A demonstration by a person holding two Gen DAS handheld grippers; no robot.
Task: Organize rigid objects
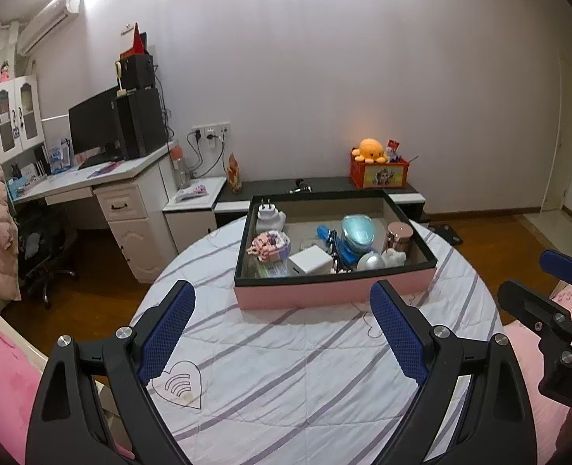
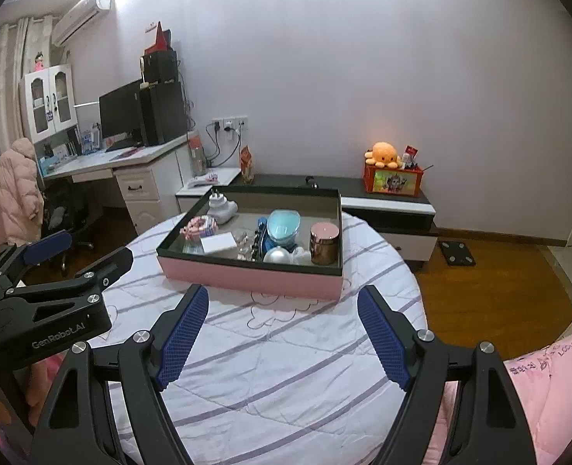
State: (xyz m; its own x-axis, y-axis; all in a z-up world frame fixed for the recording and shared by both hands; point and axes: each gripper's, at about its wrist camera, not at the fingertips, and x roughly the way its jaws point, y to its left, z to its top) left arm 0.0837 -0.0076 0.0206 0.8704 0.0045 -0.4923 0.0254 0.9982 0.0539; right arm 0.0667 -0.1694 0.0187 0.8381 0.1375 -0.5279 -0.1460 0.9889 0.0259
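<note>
- Nearest the left wrist camera, the left gripper (image 1: 282, 325) has its blue pads spread wide with nothing between them, only the striped quilt (image 1: 286, 379) below.
- Seen from the right wrist camera, the right gripper (image 2: 282, 329) is likewise released, jaws wide apart and empty, over the same quilt (image 2: 278, 368).
- Both grippers stop short of the pink tray (image 1: 340, 292), which sits on the quilt past their tips, touching neither.
- Inside the tray: a white plug adapter (image 1: 268, 217) at the far left corner, a pink block toy (image 1: 268, 246) nearer, and a white cube (image 1: 310, 264) by the front rim.
- Toward the tray's middle stands a teal case (image 1: 357, 232) on a blue thing, with a silver ball (image 1: 369, 261) in front.
- At the tray's right side stands a copper jar (image 1: 398, 236), upright.
- Behind the bed, an orange plush octopus (image 1: 368, 150) sits on a red box (image 1: 379, 172) on a low cabinet.
</note>
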